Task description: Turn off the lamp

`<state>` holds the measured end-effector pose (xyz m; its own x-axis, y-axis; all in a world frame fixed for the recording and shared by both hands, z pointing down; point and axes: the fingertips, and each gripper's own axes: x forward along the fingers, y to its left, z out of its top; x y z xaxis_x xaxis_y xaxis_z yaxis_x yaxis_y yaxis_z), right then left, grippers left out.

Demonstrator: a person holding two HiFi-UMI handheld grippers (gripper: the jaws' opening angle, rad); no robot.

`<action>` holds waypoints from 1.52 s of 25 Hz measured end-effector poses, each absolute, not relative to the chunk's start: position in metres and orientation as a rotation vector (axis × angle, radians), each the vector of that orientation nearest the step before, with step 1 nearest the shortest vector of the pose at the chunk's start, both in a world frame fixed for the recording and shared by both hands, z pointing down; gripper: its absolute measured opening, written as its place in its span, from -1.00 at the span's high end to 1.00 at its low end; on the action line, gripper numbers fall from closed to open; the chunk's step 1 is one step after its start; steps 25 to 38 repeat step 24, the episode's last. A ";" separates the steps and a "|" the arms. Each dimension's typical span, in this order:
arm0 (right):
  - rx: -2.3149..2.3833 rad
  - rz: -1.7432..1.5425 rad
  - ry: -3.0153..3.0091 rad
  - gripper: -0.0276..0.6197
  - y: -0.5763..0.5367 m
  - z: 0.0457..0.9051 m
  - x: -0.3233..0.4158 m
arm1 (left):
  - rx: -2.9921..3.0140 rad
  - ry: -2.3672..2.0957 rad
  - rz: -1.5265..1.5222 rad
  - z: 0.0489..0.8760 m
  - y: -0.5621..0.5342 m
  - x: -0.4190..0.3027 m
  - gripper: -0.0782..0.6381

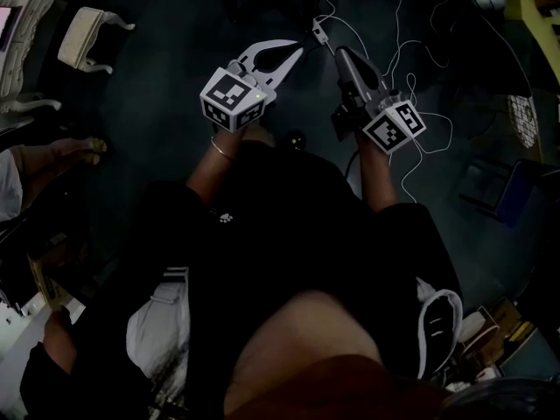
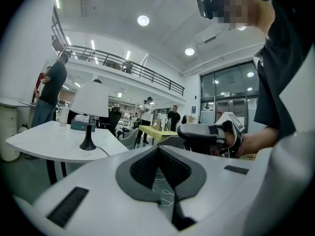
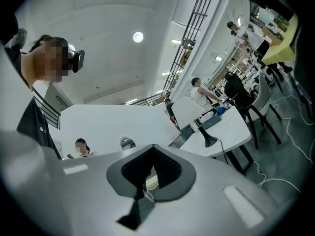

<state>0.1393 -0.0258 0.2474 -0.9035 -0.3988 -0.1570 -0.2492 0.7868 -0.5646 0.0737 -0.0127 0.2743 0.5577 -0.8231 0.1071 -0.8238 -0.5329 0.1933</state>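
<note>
The white table (image 2: 39, 140) fills the left of the left gripper view. The lamp (image 2: 90, 109) stands upright on it, well apart from both tools. Whether its shade glows cannot be told in this bright room. You hold the left gripper (image 1: 294, 53) and the right gripper (image 1: 343, 59) side by side at upper centre of the head view, each with jaws together on nothing. This fits either an approach to the switch or a withdrawal from it. Confirm the lamp's state before reaching further.
</note>
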 end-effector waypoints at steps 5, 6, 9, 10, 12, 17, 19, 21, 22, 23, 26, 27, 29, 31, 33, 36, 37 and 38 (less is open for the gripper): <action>-0.510 -0.794 2.707 0.91 -0.027 0.245 0.141 | 2.572 -1.379 0.009 0.274 -0.014 0.073 0.76; -0.509 -0.793 2.706 0.91 -0.027 0.245 0.141 | 2.573 -1.380 0.011 0.275 -0.013 0.073 0.76; -0.504 -0.796 2.705 0.91 -0.026 0.245 0.140 | 2.573 -1.380 0.015 0.275 -0.012 0.072 0.76; -0.504 -0.797 2.706 0.91 -0.025 0.245 0.139 | 2.571 -1.379 0.013 0.275 -0.012 0.072 0.76; -0.505 -0.801 2.706 0.91 -0.025 0.246 0.140 | 2.572 -1.374 0.022 0.277 -0.011 0.073 0.76; -0.515 -0.807 2.709 0.91 -0.024 0.249 0.144 | 2.576 -1.370 0.044 0.283 -0.008 0.075 0.76; -0.518 -0.807 2.711 0.91 -0.024 0.249 0.145 | 2.564 -1.376 0.024 0.279 -0.009 0.075 0.76; -0.520 -0.806 2.710 0.91 -0.025 0.249 0.146 | 2.558 -1.387 0.007 0.276 -0.010 0.075 0.76; -0.520 -0.806 2.710 0.91 -0.025 0.250 0.147 | 2.557 -1.391 0.003 0.275 -0.010 0.075 0.76; -0.521 -0.806 2.711 0.91 -0.026 0.250 0.148 | 2.557 -1.395 0.000 0.275 -0.011 0.075 0.76; -0.522 -0.806 2.712 0.91 -0.027 0.251 0.149 | 2.557 -1.399 -0.003 0.275 -0.011 0.075 0.76; -0.522 -0.806 2.712 0.91 -0.027 0.251 0.149 | 2.557 -1.399 -0.003 0.275 -0.011 0.075 0.76; -0.522 -0.806 2.712 0.91 -0.027 0.251 0.149 | 2.557 -1.399 -0.003 0.275 -0.011 0.075 0.76; -0.522 -0.806 2.712 0.91 -0.027 0.251 0.149 | 2.557 -1.399 -0.003 0.275 -0.011 0.075 0.76; -0.522 -0.806 2.712 0.91 -0.027 0.251 0.149 | 2.557 -1.399 -0.003 0.275 -0.011 0.075 0.76; -0.522 -0.806 2.712 0.91 -0.027 0.251 0.149 | 2.557 -1.399 -0.003 0.275 -0.011 0.075 0.76; -0.522 -0.806 2.712 0.91 -0.027 0.251 0.149 | 2.557 -1.399 -0.003 0.275 -0.011 0.075 0.76; -0.522 -0.806 2.712 0.91 -0.027 0.251 0.149 | 2.557 -1.399 -0.003 0.275 -0.011 0.075 0.76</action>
